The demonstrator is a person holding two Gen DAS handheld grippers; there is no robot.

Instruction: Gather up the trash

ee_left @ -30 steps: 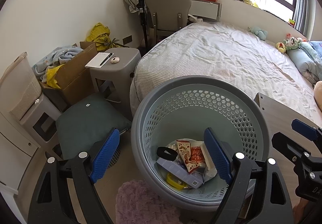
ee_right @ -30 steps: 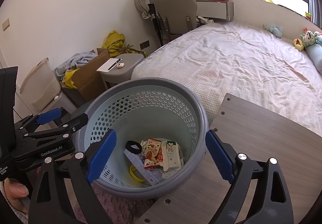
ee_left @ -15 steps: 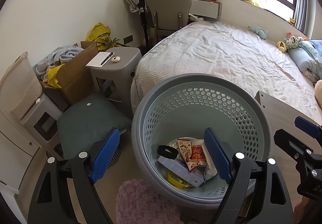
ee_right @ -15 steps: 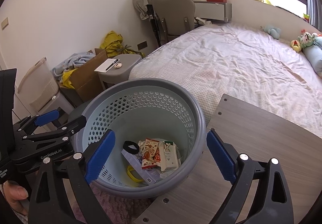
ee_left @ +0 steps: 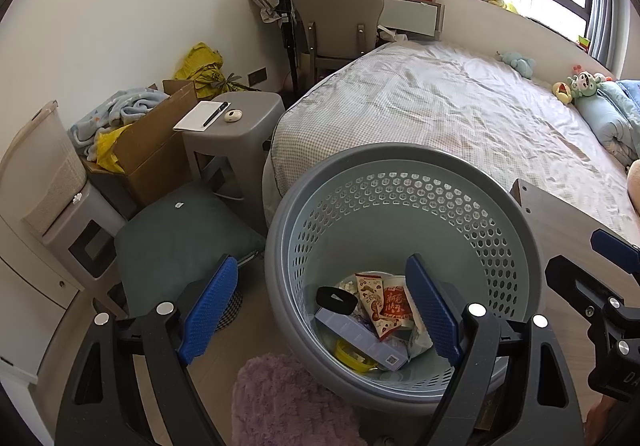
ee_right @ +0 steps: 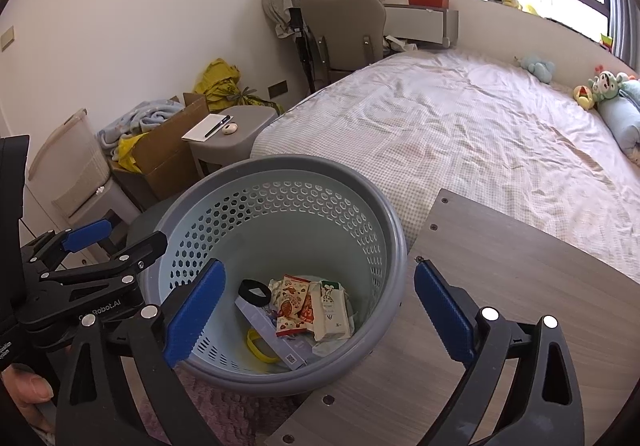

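Observation:
A round grey perforated basket point(ee_left: 400, 161) point(ee_right: 280, 165) stands on the floor beside the bed. In its bottom lies trash: snack wrappers point(ee_left: 384, 304) point(ee_right: 294, 304), a white carton point(ee_right: 330, 310), a flat lilac box point(ee_left: 360, 338), a black band point(ee_right: 254, 292) and a yellow ring point(ee_right: 260, 346). My left gripper point(ee_left: 322, 314) hovers open over the basket's near left rim with nothing between its blue pads. My right gripper point(ee_right: 318, 316) hangs above the basket's near right side; its jaws are opening and nothing is between them. Each gripper shows in the other's view: the right point(ee_left: 600, 266), the left point(ee_right: 116, 242).
A wooden tabletop point(ee_right: 500, 306) borders the basket on the right. A purple fuzzy rug point(ee_left: 288, 402) lies in front. Behind stand a bed point(ee_left: 460, 117), a grey stool point(ee_left: 236, 121) with notepad and pen, a cardboard box point(ee_left: 152, 149), a dark cushion point(ee_left: 176, 234) and a chair point(ee_left: 336, 25).
My right gripper's blue pads have spread a little wider. Both hands and the trash in the basket stay about where they were.

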